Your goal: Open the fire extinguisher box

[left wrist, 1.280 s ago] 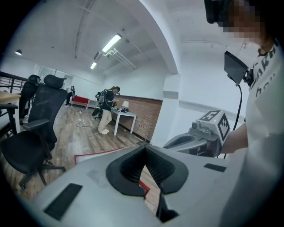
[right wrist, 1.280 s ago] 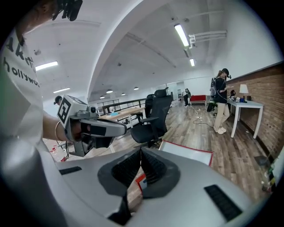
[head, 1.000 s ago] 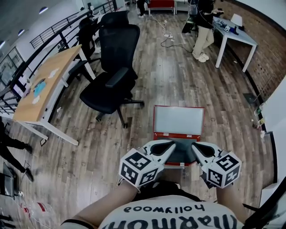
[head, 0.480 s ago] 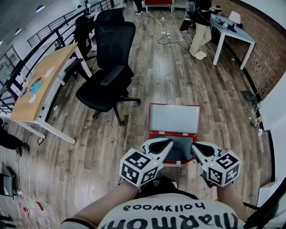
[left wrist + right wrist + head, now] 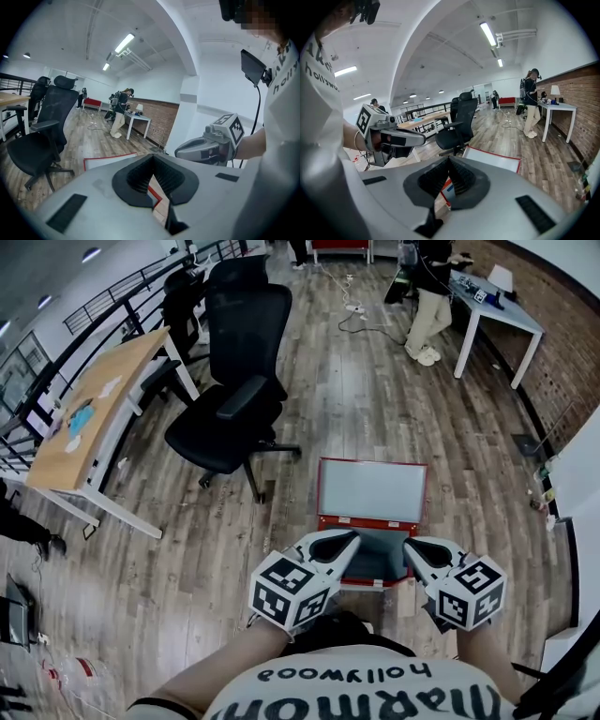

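The red fire extinguisher box point(image 5: 375, 562) lies on the wooden floor with its red-framed white lid point(image 5: 373, 490) swung flat on the far side. The grey inside shows between my two grippers. My left gripper point(image 5: 352, 540) hovers over the box's near left edge, jaws together with nothing in them. My right gripper point(image 5: 412, 546) hovers over the near right edge, also shut and empty. In the left gripper view the lid point(image 5: 112, 161) shows past the closed jaws and the right gripper point(image 5: 206, 147) is alongside. The right gripper view shows the lid point(image 5: 494, 159) and the left gripper point(image 5: 393, 138).
A black office chair point(image 5: 234, 399) stands just left of the box. A wooden desk point(image 5: 89, 418) is farther left by a railing. At the back right a person point(image 5: 431, 296) stands at a white table point(image 5: 497, 306). A brick wall point(image 5: 562, 362) runs along the right.
Only the head view shifts slightly. Both grippers stay shut over the box's near edge, and the lid lies flat as before.
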